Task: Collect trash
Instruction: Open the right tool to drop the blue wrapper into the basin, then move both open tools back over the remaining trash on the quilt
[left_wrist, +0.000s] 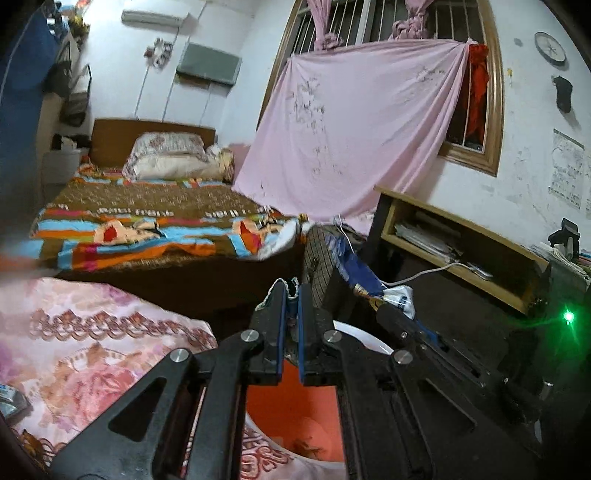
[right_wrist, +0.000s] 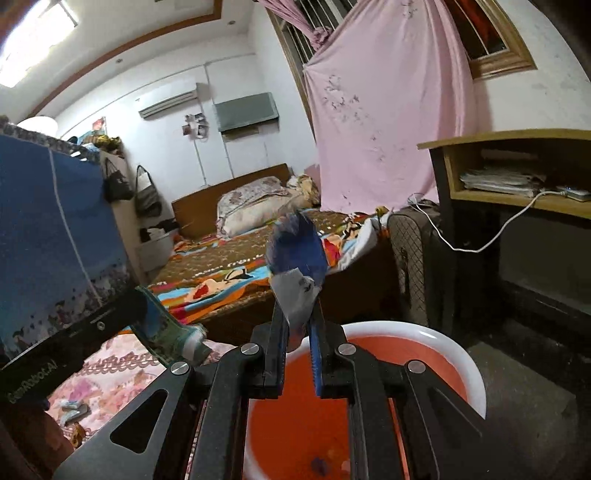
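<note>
Left wrist view, left hand-held gripper (left_wrist: 290, 295): closed; a small green-and-white crinkled wrapper (left_wrist: 286, 286) is pinched at the fingertips, only its top edge being seen above the pads.
Left wrist view, bin (left_wrist: 295, 410): one orange bin with a white rim is seen directly below and just beyond the jaws; the held piece hangs over its near-left part.
Left wrist view, right hand-held gripper (left_wrist: 384, 306): seen at the right, near the bin's far rim, with a blue-and-white wrapper (left_wrist: 354, 266) standing up and leaning left from its tips.
Left wrist view, count: one bin, two held wrappers, two grippers.
Right wrist view, right hand-held gripper (right_wrist: 299, 325): all but closed on the blue-and-white wrapper (right_wrist: 297, 258), whose long axis runs upward from the jaws.
Right wrist view, bin (right_wrist: 461, 354): below and ahead of the jaws, its opening reaching right; the right gripper is judged nearer its middle.
Right wrist view, left hand-held gripper (right_wrist: 192, 343): enters from the left, holding the green wrapper (right_wrist: 162, 328) just left of the rim.
Right wrist view, floral cloth (right_wrist: 110, 365): a few small scraps (right_wrist: 74, 406) lie on it, too small to count surely.
Coming move: judged a drop straight down.
</note>
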